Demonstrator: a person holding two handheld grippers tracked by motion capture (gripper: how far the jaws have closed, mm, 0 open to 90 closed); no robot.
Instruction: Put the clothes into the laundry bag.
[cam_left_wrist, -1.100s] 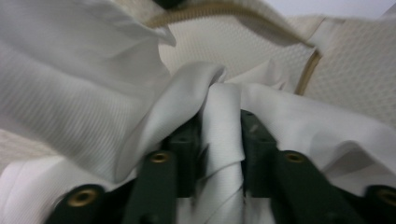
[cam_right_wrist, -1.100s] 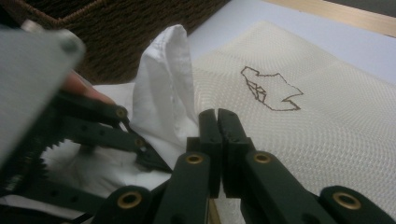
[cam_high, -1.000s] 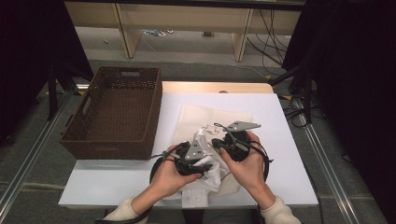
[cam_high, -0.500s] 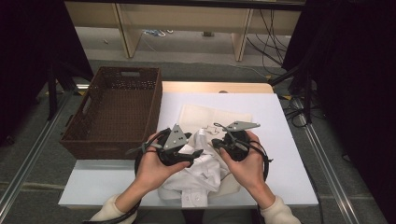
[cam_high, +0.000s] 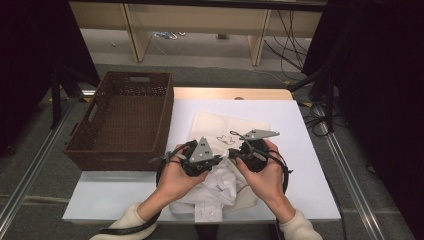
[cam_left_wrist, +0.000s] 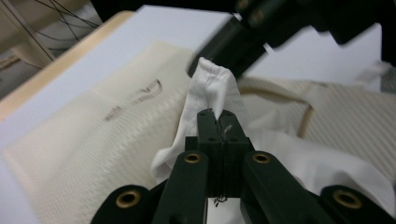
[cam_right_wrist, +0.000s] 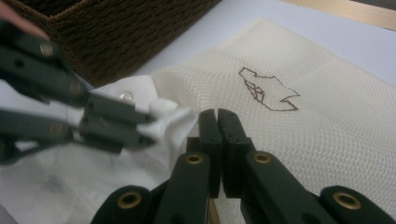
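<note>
White shirt (cam_high: 220, 187): soft matt woven cloth, creased; glossy pearly button at 10 o'clock in right gripper view. Cream cloth (cam_high: 215, 131) at 12 o'clock of shirt: coarse mesh-like weave, matt, dark stitched outline. Basket (cam_high: 125, 120) at 10 o'clock: dark brown wicker, rough. Table (cam_high: 300, 150): smooth matt white top, pale wood far edge. Left gripper (cam_left_wrist: 217, 116), right gripper (cam_right_wrist: 218, 114): matt black plastic jaws, brass-coloured rivets, grey flat plates.

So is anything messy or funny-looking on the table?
Yes. The white shirt lies crumpled at the table's near edge, partly over the flat cream bag. The left hand-held gripper and right hand-held gripper each pinch a fold of it.
</note>
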